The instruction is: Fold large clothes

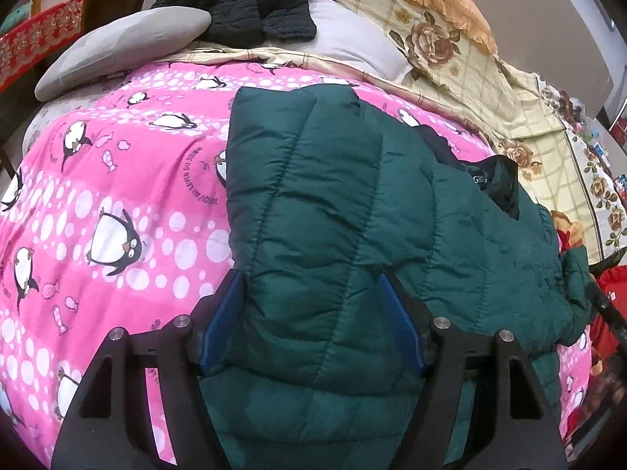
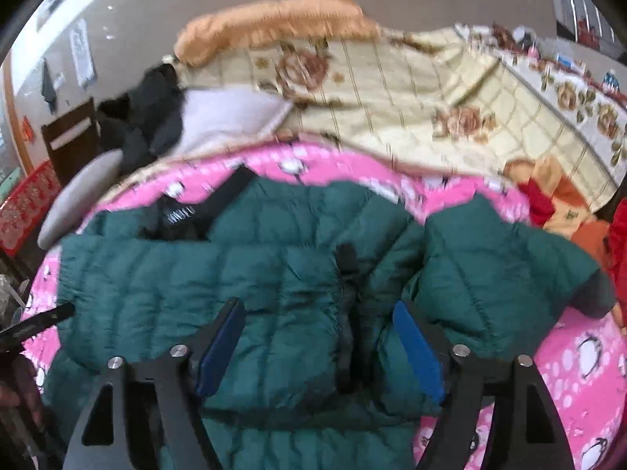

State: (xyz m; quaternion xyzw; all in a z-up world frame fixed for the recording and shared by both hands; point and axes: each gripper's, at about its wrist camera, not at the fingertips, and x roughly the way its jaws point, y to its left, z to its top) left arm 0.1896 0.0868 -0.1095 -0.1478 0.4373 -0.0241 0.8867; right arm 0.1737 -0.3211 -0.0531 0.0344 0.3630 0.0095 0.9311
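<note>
Dark green quilted puffer jacket (image 1: 352, 211), lying spread on bed

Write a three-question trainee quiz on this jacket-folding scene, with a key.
1. True or false: the green puffer jacket lies on a pink penguin blanket.
2. Which item sits on the grey pillow? A) black garment B) red towel C) book
3. Fill in: both the left gripper and the right gripper are ____ over the jacket.

Key: 1 true; 2 A; 3 open

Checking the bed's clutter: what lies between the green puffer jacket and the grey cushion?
Only pink penguin blanket separates green puffer jacket from grey cushion, per the left wrist view.
</note>
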